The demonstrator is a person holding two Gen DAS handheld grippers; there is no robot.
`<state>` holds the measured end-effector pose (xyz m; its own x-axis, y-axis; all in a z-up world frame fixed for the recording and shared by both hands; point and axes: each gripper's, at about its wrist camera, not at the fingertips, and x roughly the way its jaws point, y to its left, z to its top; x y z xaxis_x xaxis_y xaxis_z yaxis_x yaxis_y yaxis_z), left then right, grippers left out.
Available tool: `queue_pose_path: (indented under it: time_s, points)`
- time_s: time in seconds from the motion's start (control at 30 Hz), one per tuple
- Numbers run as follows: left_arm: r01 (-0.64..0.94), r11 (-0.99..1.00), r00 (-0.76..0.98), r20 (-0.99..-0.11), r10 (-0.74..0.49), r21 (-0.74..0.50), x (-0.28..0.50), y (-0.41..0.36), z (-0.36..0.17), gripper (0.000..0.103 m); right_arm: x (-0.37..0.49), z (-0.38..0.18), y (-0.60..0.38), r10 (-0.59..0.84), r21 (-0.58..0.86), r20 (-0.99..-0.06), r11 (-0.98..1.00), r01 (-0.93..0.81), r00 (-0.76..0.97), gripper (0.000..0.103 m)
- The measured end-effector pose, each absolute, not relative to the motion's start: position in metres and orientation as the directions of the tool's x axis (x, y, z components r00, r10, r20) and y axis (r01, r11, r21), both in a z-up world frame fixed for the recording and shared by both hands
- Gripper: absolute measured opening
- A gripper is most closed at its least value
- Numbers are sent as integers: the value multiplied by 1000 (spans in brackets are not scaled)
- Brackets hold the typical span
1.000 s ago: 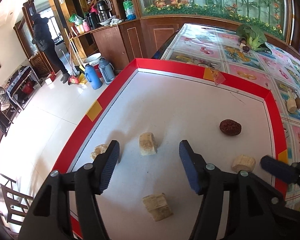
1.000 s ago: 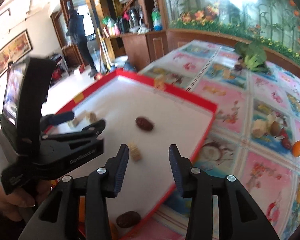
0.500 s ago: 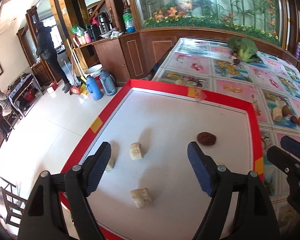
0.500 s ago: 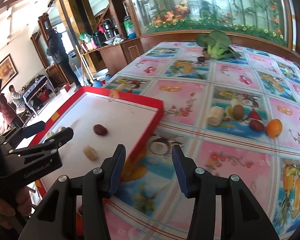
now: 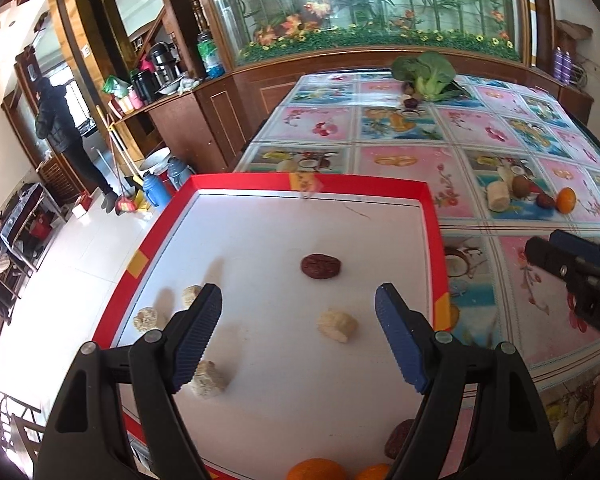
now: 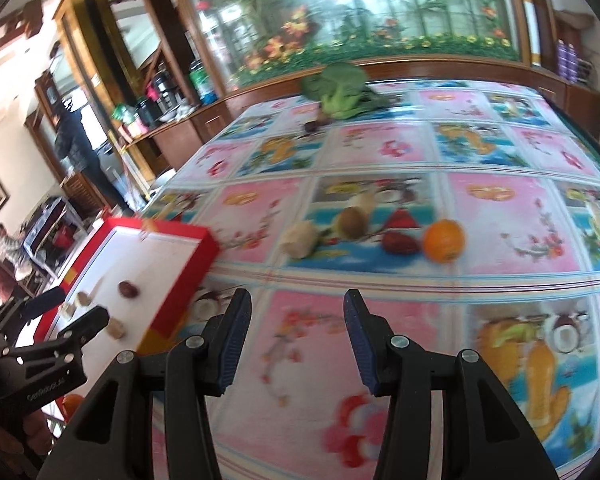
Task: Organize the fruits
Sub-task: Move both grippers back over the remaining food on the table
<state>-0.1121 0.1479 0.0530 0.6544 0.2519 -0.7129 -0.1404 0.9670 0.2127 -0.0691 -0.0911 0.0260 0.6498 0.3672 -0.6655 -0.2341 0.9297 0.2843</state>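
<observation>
A red-rimmed white tray holds a dark red date, several pale banana pieces and, at its near edge, oranges. My left gripper is open and empty above the tray. On the patterned tablecloth lie an orange, a red date, a kiwi and a banana piece. My right gripper is open and empty, hovering over the cloth short of that fruit group. The tray also shows in the right wrist view.
A green leafy vegetable lies at the table's far end by a wooden cabinet with a glass aquarium. The floor drops off left of the tray, with blue flasks and a standing person there.
The right gripper swung right, from over the tray to over the tablecloth toward the loose fruit. The left gripper pulled back and rose, showing more of the tray.
</observation>
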Motion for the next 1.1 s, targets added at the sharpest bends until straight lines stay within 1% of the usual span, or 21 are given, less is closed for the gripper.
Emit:
queue_pose_path:
  time_s: [0.37,0.57,0.67,0.93,1.1]
  points:
    - [-20,974,657,-731,183,226,-93,98,54,80,-46,26,-163,278,322,-664,944,-71,694,48]
    - [64,971,647,-751,134,229,-65,65,53,80,-22,20,-175,294,366,-677,930,-37,674,48]
    - [80,972,631,-766,121,220,-47,55,51,80,-12,15,-172,281,357,-699,934,-20,657,48]
    - [122,974,597,-798,82,191,-7,32,40,80,-1,10,-168,260,327,-719,945,-17,645,48]
    - [138,972,573,-816,77,188,12,19,28,80,3,6,-165,222,281,-733,960,-10,643,48]
